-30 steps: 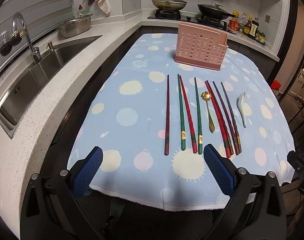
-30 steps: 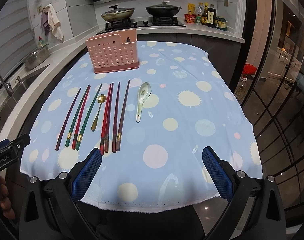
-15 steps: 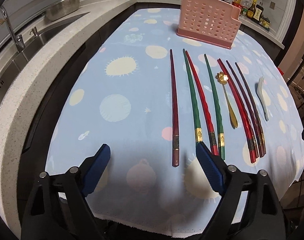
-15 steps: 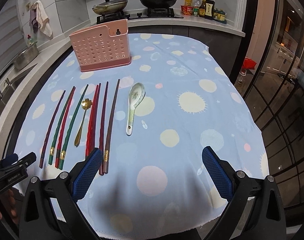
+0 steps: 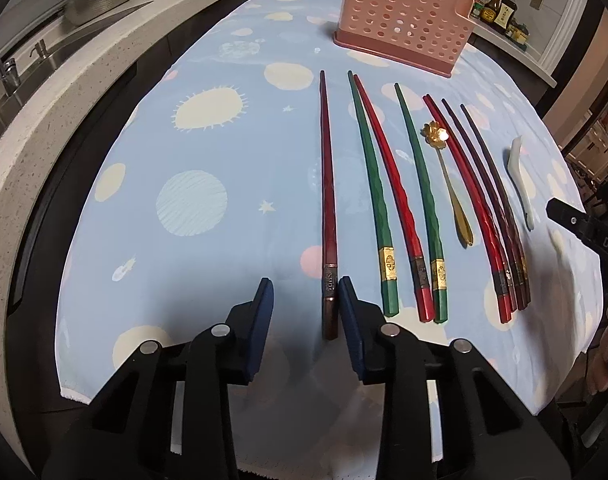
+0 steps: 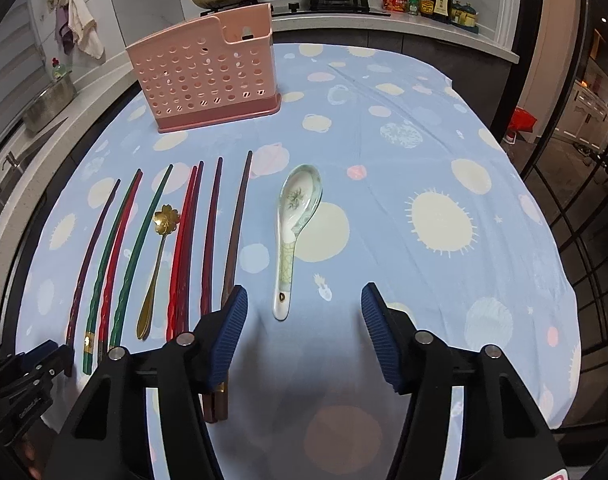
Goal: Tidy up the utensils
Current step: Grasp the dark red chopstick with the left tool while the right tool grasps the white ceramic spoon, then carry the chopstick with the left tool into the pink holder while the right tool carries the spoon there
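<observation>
My left gripper (image 5: 306,300), jaws just closing around the dark red chopstick (image 5: 328,204) without clamping, risks pinching tablecloth (image 5: 207,128); my right gripper (image 6: 304,320), also narrowing, straddles the ceramic spoon (image 6: 293,232) handle untouched

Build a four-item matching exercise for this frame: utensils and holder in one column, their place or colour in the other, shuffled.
Column A:
1. pink holder
2. ceramic spoon
3. gold spoon
4. maroon chopstick

Column B:
a. flower-shaped bowl, lying among the chopsticks
b. between the left claw's pads
c. standing at the cloth's far end
d. just ahead of the right claw

Pairs: 1-c, 2-d, 3-a, 4-b
</observation>
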`<move>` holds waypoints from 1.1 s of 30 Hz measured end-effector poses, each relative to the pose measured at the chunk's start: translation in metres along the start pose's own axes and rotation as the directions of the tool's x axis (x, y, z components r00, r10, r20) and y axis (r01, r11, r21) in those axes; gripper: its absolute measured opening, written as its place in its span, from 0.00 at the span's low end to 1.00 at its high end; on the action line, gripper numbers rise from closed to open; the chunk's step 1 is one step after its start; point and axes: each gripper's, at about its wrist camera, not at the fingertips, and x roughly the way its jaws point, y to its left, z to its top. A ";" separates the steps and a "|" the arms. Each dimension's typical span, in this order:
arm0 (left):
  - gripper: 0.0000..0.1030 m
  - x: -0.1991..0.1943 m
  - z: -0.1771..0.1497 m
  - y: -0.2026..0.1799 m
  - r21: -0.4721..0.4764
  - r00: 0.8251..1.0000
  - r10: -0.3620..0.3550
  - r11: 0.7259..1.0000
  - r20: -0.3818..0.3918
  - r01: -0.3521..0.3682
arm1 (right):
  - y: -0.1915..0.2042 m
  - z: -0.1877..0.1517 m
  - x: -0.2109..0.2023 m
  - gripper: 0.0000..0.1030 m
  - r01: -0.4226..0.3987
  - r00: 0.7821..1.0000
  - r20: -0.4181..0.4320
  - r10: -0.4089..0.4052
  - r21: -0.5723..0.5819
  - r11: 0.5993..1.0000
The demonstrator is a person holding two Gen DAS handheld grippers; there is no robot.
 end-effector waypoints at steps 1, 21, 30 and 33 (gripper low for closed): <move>0.25 0.000 0.000 0.000 0.000 1.000 -0.005 1.000 0.000 0.005 | 0.001 0.001 0.004 0.47 -0.001 1.000 -0.007 0.001 -0.002 1.000; 0.07 -0.001 0.003 -0.006 -0.001 0.999 -0.054 0.999 -0.002 0.054 | 0.005 -0.002 0.028 0.10 -0.037 0.999 -0.035 0.036 -0.020 0.999; 0.07 -0.029 0.009 -0.007 -0.002 0.996 -0.059 0.998 0.064 0.059 | -0.001 0.000 -0.005 0.08 -0.077 0.997 0.023 0.077 0.011 0.997; 0.07 -0.046 0.016 -0.007 -0.009 0.992 -0.074 0.997 0.100 0.075 | -0.004 0.005 -0.022 0.08 -0.095 0.994 0.057 0.094 0.020 0.995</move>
